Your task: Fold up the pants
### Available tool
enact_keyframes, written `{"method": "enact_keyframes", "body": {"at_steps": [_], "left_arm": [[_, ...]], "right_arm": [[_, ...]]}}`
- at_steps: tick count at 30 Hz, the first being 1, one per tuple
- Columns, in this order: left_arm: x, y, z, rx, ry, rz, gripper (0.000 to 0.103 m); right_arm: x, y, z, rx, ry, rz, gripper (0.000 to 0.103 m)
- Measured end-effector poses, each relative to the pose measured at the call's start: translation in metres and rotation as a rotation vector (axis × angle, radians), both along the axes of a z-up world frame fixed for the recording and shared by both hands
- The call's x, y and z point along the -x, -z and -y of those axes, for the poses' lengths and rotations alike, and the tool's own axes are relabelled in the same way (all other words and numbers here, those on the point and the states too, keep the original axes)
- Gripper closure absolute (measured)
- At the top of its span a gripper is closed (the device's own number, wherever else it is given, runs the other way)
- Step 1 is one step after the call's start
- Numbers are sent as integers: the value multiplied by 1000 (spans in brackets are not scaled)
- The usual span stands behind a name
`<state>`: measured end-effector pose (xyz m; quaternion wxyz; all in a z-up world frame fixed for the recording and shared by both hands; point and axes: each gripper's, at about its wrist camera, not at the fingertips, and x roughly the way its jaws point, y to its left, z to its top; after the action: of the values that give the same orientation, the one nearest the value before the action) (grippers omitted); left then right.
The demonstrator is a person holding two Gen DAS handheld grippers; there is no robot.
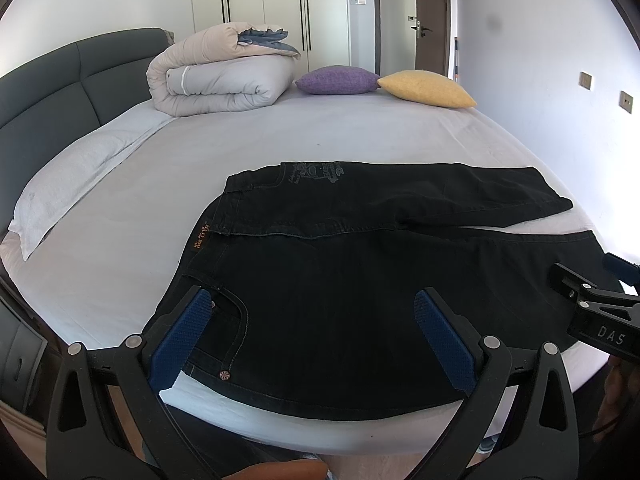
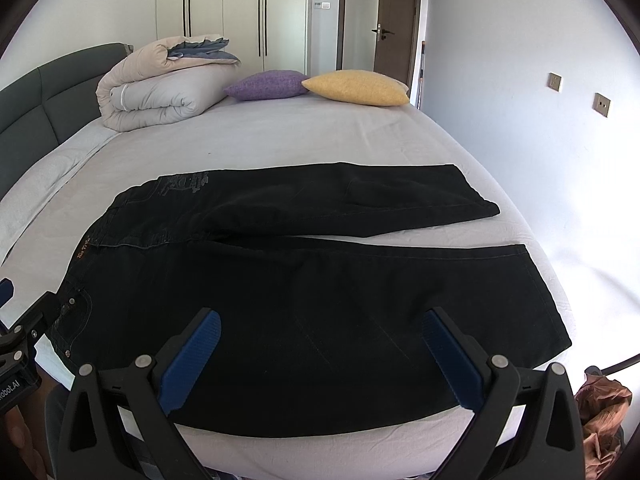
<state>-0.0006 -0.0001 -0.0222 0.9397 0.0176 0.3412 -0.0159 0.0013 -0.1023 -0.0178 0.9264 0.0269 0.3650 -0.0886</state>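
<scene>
Black pants lie flat on the bed near its front edge, waistband to the left, both legs running right. They also show in the right wrist view. My left gripper is open, its blue pads above the waist and hip part, holding nothing. My right gripper is open over the near leg, holding nothing. The right gripper's body shows at the right edge of the left wrist view.
The bed has a pale sheet. A folded duvet, a purple cushion and a yellow cushion lie at the far side. A pillow and dark headboard are left. A wall stands right.
</scene>
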Motion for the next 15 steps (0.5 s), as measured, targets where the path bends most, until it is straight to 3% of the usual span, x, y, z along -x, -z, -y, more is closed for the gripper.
{"method": "enact_keyframes", "body": {"at_steps": [15], "left_arm": [[1,4,1,8,3,-12,0]], "right_arm": [[0,2,-1,-5,-11,-9,0]]}}
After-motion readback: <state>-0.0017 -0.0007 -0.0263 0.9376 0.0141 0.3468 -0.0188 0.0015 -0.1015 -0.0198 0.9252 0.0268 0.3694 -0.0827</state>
